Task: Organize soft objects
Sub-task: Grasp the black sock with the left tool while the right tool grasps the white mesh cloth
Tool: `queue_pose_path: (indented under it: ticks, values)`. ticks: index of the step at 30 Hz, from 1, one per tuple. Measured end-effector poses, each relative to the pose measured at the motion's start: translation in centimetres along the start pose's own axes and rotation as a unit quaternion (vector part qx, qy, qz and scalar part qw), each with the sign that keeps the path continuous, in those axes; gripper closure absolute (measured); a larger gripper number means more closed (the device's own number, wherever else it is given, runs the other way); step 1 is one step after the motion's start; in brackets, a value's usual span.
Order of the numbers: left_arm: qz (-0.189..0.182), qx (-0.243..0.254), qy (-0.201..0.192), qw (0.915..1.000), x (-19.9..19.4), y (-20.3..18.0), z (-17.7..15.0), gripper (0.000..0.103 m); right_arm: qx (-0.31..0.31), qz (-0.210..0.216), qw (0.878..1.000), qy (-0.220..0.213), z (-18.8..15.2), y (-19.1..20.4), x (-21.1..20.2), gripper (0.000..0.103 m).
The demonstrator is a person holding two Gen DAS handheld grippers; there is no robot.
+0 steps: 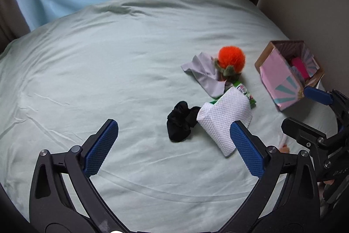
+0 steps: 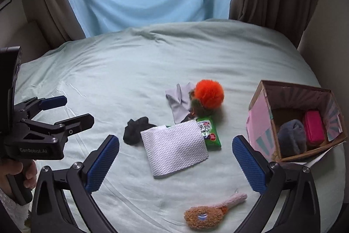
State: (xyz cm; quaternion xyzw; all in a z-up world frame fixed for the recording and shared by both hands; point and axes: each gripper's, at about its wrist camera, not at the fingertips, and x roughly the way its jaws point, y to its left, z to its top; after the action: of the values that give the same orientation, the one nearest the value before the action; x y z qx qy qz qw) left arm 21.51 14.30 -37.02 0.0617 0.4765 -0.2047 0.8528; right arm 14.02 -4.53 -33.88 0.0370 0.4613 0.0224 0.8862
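Both claws hang spread wide and empty over the bed [image 2: 109, 84]. Right claw [image 2: 175, 158] has the white mesh pad [image 2: 174, 146] dead ahead, long axis slanting across its fingers; box [image 2: 259, 121] to its right. Left claw [image 1: 174, 145] sits farther off.

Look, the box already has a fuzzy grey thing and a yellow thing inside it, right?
Nearly. The box does hold a fuzzy grey thing, but the thing beside it is pink, not yellow. The right wrist view looks straight into the box and shows both.
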Motion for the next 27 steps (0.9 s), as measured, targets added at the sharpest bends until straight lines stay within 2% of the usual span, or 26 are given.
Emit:
queue_pose_path:
  ticks: [2,7,10,15,17,19,23,27]
  values:
    - [-0.004,0.010,0.016,0.9998,2.8,0.3,-0.6,0.009,0.005,0.001,1.000,0.014,-0.9,-0.1,2.5,0.000]
    - [-0.011,0.038,0.025,0.9989,8.0,0.8,-1.4,0.013,-0.008,-0.001,0.999,0.031,-2.2,0.3,7.0,0.000]
    - [-0.019,0.056,0.029,0.9978,10.1,0.3,-1.9,0.015,-0.018,0.007,0.999,0.051,-2.8,0.3,9.3,0.000]
    - [-0.033,0.076,0.040,0.9957,12.7,-0.7,-2.4,0.027,-0.030,0.008,0.996,0.082,-4.0,0.0,12.3,0.002]
    - [-0.033,0.084,0.039,0.9951,13.2,-1.1,-2.4,0.030,-0.032,0.008,0.995,0.093,-4.3,0.0,13.1,0.008]
    - [-0.034,0.095,0.033,0.9944,13.4,-1.6,-2.2,0.032,-0.029,0.015,0.994,0.100,-4.5,0.0,13.7,0.020]
    - [-0.029,0.113,0.029,0.9927,13.6,-2.4,-1.9,0.055,-0.031,0.009,0.995,0.099,-4.7,0.3,14.1,0.029]
    - [-0.020,0.112,0.028,0.9931,13.5,-2.8,-1.9,0.068,-0.030,0.006,0.995,0.094,-4.7,0.5,13.9,0.050]
